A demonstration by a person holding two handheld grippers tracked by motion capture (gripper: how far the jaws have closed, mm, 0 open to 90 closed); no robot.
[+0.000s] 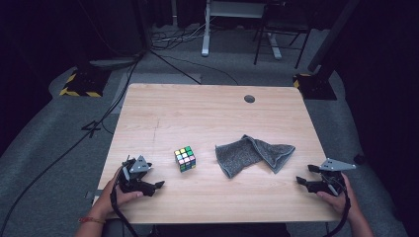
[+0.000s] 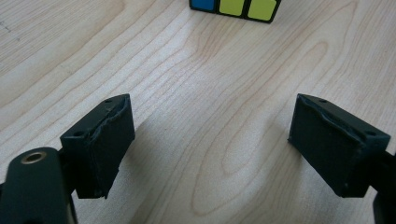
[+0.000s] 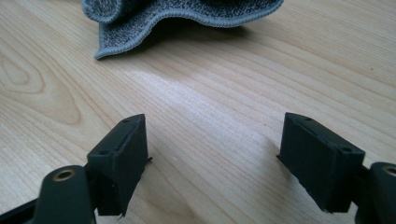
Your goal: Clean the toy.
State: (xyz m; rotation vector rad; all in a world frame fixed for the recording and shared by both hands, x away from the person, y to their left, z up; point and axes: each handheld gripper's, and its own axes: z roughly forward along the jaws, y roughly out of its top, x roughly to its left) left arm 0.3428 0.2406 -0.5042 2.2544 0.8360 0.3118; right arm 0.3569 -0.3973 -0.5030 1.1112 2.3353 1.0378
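Observation:
A colourful puzzle cube [image 1: 185, 158] stands on the wooden table [image 1: 197, 113], left of centre near the front. In the left gripper view the cube's lower row [image 2: 233, 8] shows at the top edge, blue and yellow-green. A crumpled grey cloth [image 1: 253, 153] lies to the cube's right, and the cloth's hem [image 3: 173, 18] appears in the right gripper view. My left gripper [image 1: 147, 177] rests low at the front left, open, jaws empty [image 2: 210, 149], a short way from the cube. At the front right edge my right gripper [image 1: 307, 176] is open and empty [image 3: 212, 161], pointing at the cloth.
A round cable hole [image 1: 249, 98] sits near the table's far right edge. Beyond the table are cables on the grey floor, a white desk leg [image 1: 205, 29], a chair frame and yellow-black marked bases [image 1: 79, 86].

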